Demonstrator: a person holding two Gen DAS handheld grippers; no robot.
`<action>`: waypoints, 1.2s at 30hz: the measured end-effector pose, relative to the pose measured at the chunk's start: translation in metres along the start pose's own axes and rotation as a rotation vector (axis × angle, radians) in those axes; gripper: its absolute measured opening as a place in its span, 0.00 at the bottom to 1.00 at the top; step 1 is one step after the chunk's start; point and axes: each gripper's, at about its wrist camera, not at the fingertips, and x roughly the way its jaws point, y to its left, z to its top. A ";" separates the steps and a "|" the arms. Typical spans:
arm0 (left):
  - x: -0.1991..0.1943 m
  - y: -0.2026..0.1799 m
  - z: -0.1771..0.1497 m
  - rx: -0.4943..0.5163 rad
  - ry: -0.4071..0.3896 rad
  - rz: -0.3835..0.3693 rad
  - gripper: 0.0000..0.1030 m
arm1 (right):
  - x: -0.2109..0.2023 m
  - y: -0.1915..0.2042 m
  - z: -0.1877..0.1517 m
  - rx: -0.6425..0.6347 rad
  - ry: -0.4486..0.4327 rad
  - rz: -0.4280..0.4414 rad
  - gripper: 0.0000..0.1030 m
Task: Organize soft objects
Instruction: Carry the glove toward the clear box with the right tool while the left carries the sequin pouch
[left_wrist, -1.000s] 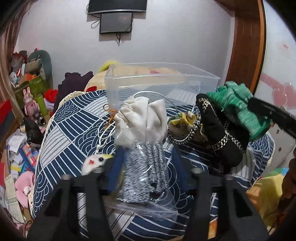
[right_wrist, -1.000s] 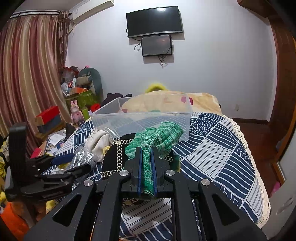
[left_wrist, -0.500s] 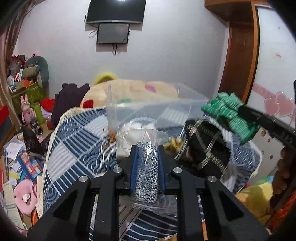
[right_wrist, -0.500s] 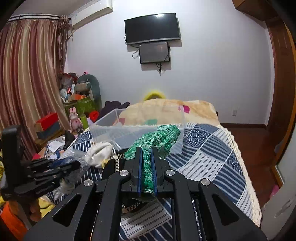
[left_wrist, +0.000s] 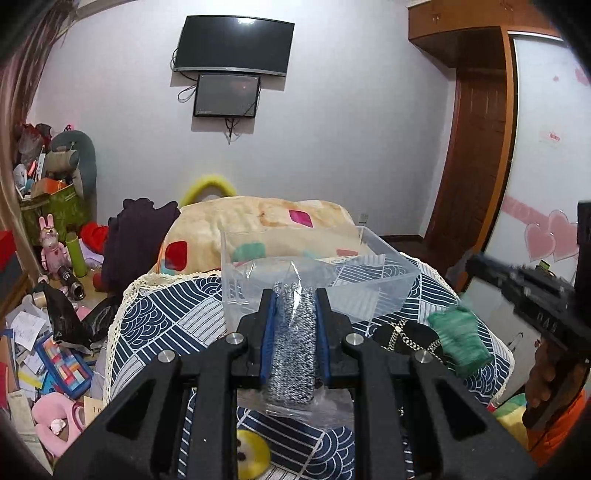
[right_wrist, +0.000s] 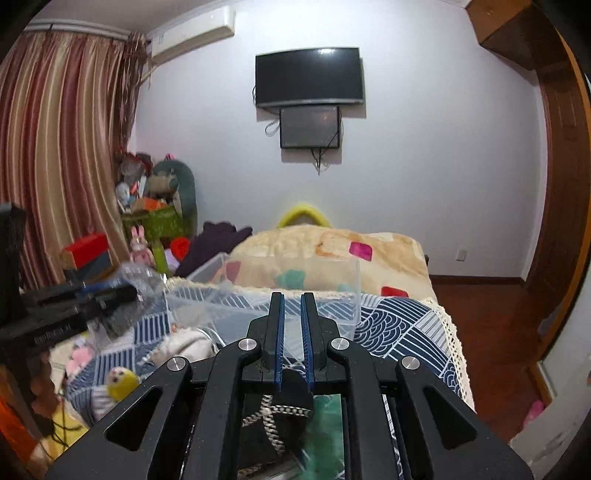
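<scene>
My left gripper (left_wrist: 293, 291) is shut on a clear plastic bag holding a black-and-white speckled knit (left_wrist: 293, 347), lifted above the blue patterned bedspread (left_wrist: 166, 317). Just beyond it stands the clear plastic bin (left_wrist: 369, 291). My right gripper (right_wrist: 291, 296) is shut to a thin slit, and nothing shows between its pads. The green knit (left_wrist: 458, 341) is blurred below that gripper, beside the black chain-trimmed bag (left_wrist: 404, 338). In the right wrist view the green knit (right_wrist: 327, 410) shows under the gripper body.
A white drawstring pouch (right_wrist: 184, 343) and a yellow plush (right_wrist: 118, 380) lie on the bed near the front. A patterned blanket (left_wrist: 266, 221) is heaped behind the bin. Toys, boxes and papers (left_wrist: 44, 354) crowd the floor at left.
The left gripper closed on the bagged knit and lifted it toward the bin. The right gripper rose, and the green knit no longer fills its pads but sits below it.
</scene>
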 end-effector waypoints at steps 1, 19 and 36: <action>0.002 0.000 -0.001 0.000 0.004 0.002 0.19 | 0.003 0.000 -0.003 -0.001 0.020 0.010 0.08; 0.008 -0.006 -0.022 0.004 0.049 -0.017 0.19 | 0.000 -0.060 -0.064 0.077 0.225 -0.126 0.52; 0.007 -0.002 -0.013 -0.008 0.030 -0.008 0.19 | 0.015 -0.061 -0.079 0.076 0.287 -0.179 0.11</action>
